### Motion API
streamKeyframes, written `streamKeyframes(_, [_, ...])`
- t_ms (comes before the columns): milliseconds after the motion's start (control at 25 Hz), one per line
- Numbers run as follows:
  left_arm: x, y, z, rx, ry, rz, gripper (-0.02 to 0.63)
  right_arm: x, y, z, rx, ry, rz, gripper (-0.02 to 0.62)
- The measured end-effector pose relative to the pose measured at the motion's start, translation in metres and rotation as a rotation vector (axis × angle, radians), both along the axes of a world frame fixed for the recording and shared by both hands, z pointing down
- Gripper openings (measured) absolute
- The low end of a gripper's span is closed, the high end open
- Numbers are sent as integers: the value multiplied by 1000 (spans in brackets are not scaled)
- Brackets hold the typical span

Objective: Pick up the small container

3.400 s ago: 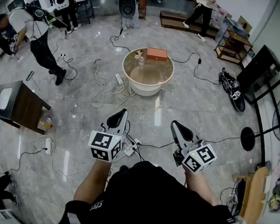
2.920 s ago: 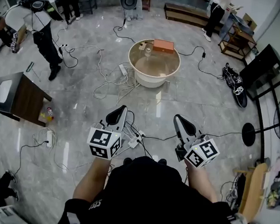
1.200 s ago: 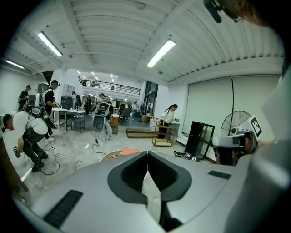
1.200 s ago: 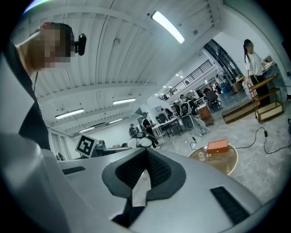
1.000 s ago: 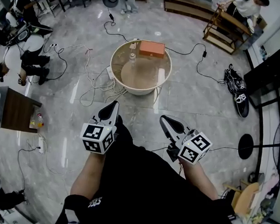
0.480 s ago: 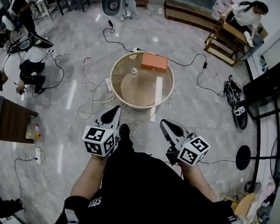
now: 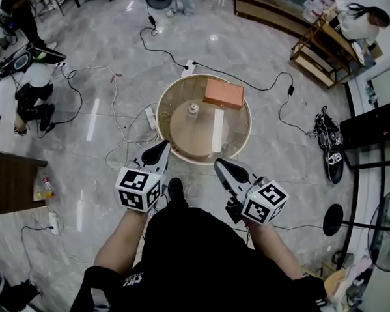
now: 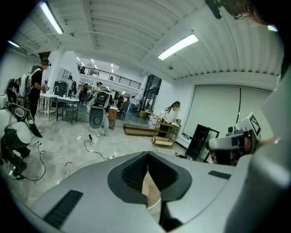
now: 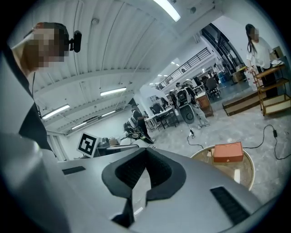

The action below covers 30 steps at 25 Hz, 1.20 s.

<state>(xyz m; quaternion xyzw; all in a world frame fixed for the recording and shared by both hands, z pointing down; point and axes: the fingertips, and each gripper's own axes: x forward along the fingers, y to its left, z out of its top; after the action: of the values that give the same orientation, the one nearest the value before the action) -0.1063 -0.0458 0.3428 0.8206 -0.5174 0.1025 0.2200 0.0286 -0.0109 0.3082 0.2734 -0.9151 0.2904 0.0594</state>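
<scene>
The small container (image 7: 193,109), a pale little jar with a knob lid, stands near the middle of the round glass-topped table (image 7: 167,128). An orange box (image 7: 223,93) lies at the table's far side and also shows in the right gripper view (image 9: 227,152). My left gripper (image 7: 161,147) hovers by the table's near left rim, shut and empty. My right gripper (image 7: 219,165) hangs just short of the near rim, also shut with nothing held. In each gripper view the dark pads meet: left gripper (image 8: 148,155), right gripper (image 9: 146,154).
Cables and a power strip (image 7: 149,112) trail over the marble floor left of the table. A dark wooden side table (image 7: 11,181) stands at the left, shoes (image 7: 330,143) and a round stand base (image 7: 336,219) at the right, a wooden shelf (image 7: 318,51) behind.
The round table has come closer and now sits just ahead of both grippers as the person walked toward it. Both grippers stayed shut and empty.
</scene>
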Motion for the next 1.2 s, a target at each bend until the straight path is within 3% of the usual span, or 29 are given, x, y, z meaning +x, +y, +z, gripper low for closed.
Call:
streamKeyframes(440, [-25,-78,13,-19,-4,94,17,-42,-69,13,-33,8,40,12])
streamKeyframes(960, [-10,-107,36,-42,-25,63,17,-16,-108,44,-49,23,59,13])
streamKeyframes(1200, [16,-159,20,-68,-73,66,17,11,-174,34,-25,19,56,13])
